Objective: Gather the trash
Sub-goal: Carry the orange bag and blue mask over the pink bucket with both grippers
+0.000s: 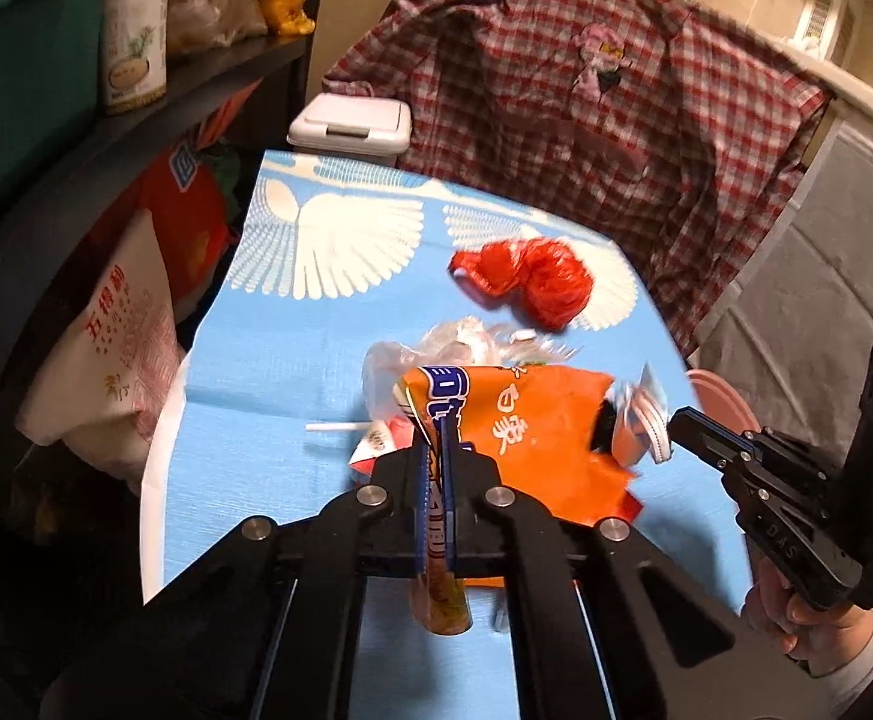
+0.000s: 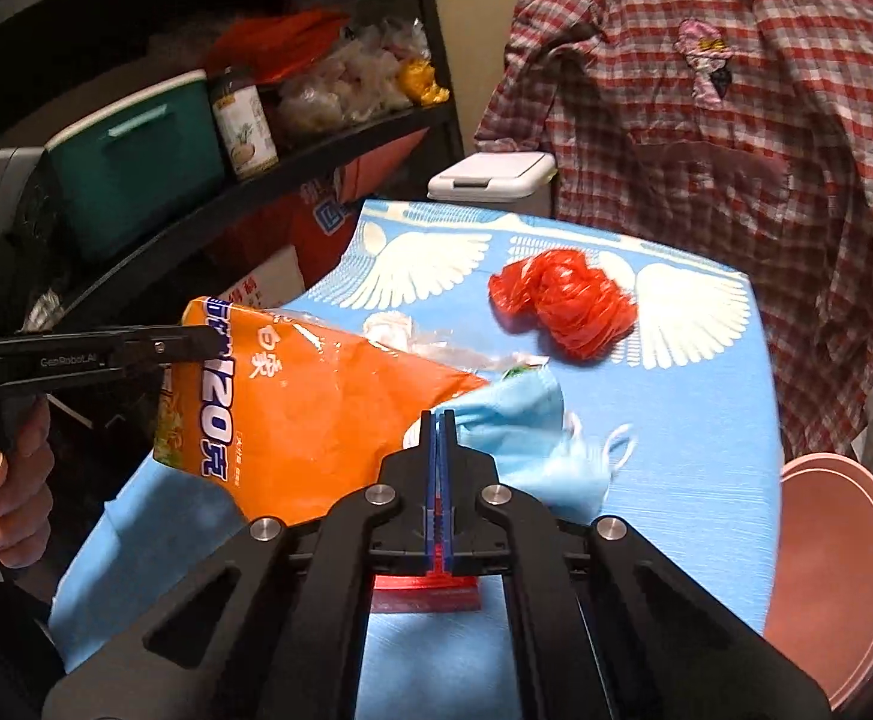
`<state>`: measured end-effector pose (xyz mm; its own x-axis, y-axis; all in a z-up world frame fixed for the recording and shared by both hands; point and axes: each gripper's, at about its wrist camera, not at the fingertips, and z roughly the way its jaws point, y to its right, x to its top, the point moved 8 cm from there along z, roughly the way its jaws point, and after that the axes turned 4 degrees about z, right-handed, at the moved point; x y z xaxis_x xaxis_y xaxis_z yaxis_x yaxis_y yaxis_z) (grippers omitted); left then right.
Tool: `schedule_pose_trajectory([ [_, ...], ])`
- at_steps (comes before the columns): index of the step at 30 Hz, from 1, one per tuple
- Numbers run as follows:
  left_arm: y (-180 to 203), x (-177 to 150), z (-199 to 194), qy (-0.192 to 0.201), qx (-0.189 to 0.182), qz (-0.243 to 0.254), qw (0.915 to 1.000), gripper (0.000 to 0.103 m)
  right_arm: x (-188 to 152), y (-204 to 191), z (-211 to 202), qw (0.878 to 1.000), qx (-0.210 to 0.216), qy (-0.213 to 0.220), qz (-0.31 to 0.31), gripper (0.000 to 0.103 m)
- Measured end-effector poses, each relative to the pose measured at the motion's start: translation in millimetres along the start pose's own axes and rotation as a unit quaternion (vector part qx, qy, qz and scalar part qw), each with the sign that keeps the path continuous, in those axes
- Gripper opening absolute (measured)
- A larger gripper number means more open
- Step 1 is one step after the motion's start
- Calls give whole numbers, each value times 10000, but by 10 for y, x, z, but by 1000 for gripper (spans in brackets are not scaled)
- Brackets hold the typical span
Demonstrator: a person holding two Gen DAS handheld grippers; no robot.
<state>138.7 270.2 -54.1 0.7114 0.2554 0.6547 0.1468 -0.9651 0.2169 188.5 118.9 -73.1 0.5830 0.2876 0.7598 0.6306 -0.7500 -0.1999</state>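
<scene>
Orange bag (image 1: 532,420) sits lifted off the blue worktop (image 1: 268,360), pinched at its top edge by the left tool (image 1: 435,450), jaws together on the foil; held up like this it likely serves as the collecting sack, mouth side turned toward the other tool. Right tool (image 2: 440,438) has its jaws together too, at the bag's right edge where a blue face mask (image 2: 532,456) bunches up; cannot tell whether the pads pinch the mask, the bag edge, or both. From the left wrist view that right tool (image 1: 685,426) meets white ear loops at the bag's right corner, so probably the mask is being stuffed in or pulled along. Red bag (image 2: 562,306) lies crumpled beyond the orange bag, well apart from both tools, untouched. Clear plastic wrap (image 1: 460,342) lies just behind the orange bag, between it and the red bag. White stick (image 1: 337,429) lies left of the orange bag, on the worktop. Small red wrapper (image 2: 427,591) lies below the right tool, nearer than the orange bag. White bin (image 1: 352,129) stands past the far worktop edge, lid down, the likely drop point. Count: one orange bag, one mask, one red bag, one clear wrap, one stick, one red wrapper, one bin, two tools.
</scene>
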Motion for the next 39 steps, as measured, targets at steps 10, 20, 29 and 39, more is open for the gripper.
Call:
schedule_pose_trajectory([
  [10, 233, 134, -469, 534, -24, 25, 9986, 1, 99, 183, -557, 9989, -98, 406, 232, 1],
  [20, 642, 213, -740, 914, -119, 200, 9955, 1, 137, 481, -1099, 9956, -261, 757, 483, 1],
  [29, 1102, 251, -790, 1021, -380, 411, 9932, 1, 237, 808, -1525, 9924, -507, 969, 568, 1],
  [39, 1716, 310, -742, 1060, -858, 624, 9887, 1, 362, 1364, -1971, 9890, -1018, 985, 429, 1],
])
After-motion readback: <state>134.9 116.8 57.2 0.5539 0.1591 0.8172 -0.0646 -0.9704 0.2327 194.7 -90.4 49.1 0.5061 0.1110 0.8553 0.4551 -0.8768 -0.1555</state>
